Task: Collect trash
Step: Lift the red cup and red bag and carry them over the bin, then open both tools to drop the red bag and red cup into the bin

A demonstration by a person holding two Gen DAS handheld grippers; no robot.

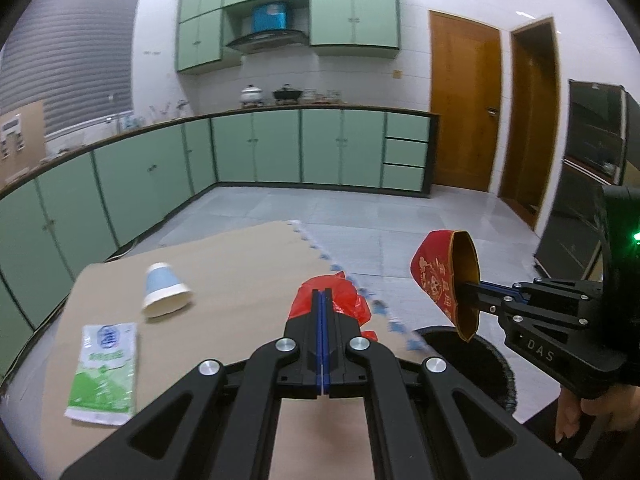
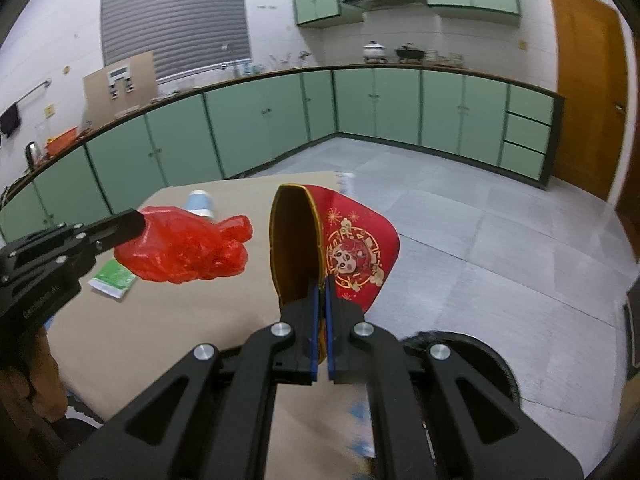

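Observation:
My left gripper [image 1: 322,294] is shut on a crumpled red plastic bag [image 1: 347,296], held in the air above the table's right part; the right wrist view shows that bag [image 2: 188,250] in the left gripper [image 2: 138,220]. My right gripper [image 2: 322,286] is shut on the edge of a red and gold paper box [image 2: 356,248], lifted above the table's right edge; the left wrist view shows the box [image 1: 444,280] and right gripper [image 1: 468,292] at the right. On the table lie a tipped blue and white paper cup [image 1: 164,290] and a green and white wrapper [image 1: 104,364].
The table [image 1: 240,264] is covered with brown cardboard, with a blue-patterned edge on its right. A round black bin [image 1: 472,356] stands on the floor below the right gripper. Green kitchen cabinets [image 1: 256,148] line the walls behind, wooden doors [image 1: 464,104] at the right.

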